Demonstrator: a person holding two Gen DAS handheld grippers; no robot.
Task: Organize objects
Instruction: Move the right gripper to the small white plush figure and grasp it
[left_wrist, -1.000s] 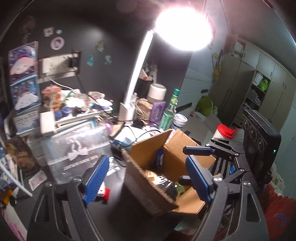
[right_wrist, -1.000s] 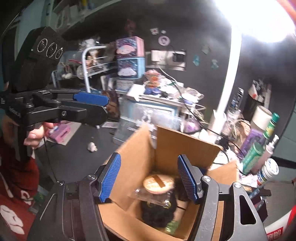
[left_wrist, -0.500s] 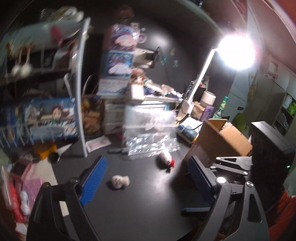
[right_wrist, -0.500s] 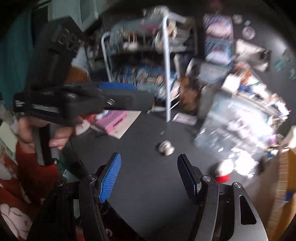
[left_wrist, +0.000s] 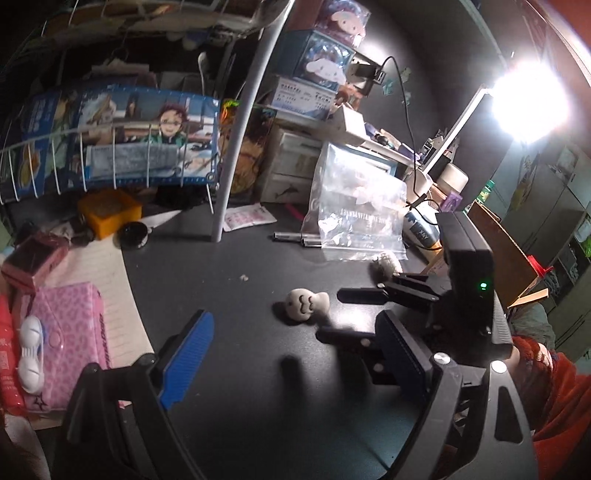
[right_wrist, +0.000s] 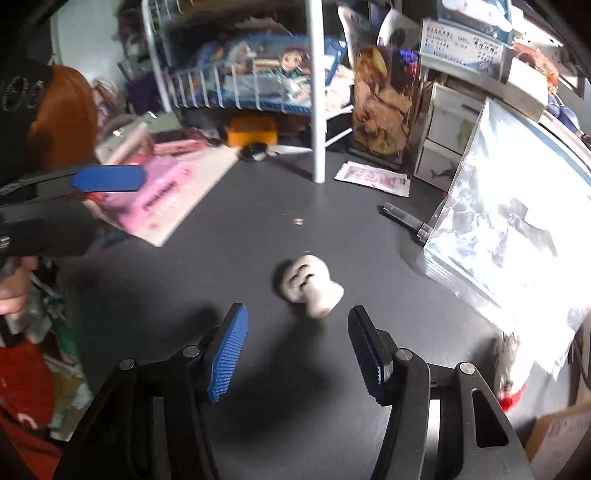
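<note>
A small white fish-shaped toy (left_wrist: 306, 304) (right_wrist: 308, 286) with a drawn face lies on the dark tabletop (left_wrist: 240, 387). My right gripper (right_wrist: 297, 350) (left_wrist: 347, 315) points down at it. Its jaws are closing, and the toy lies just ahead of the blue fingertips with nothing pressed between them. My left gripper (left_wrist: 295, 354) (right_wrist: 85, 203) hovers wide open to the toy's left, holding nothing. A second, furry white toy (left_wrist: 386, 264) (right_wrist: 508, 365) with a red part lies further right. The cardboard box (left_wrist: 498, 251) stands at the right, behind the right gripper.
A clear plastic bag (left_wrist: 354, 214) (right_wrist: 517, 240) leans behind the toys, with a pen (left_wrist: 295, 236) at its foot. A white rack post (left_wrist: 236, 147) (right_wrist: 317, 110) stands on the table. A pink pouch (left_wrist: 62, 332) lies at the left edge, near an orange box (left_wrist: 109, 212).
Both views have swung from the open cardboard box leftward and down to the tabletop. The white fish toy now sits close ahead of the right gripper, whose jaws have narrowed.
</note>
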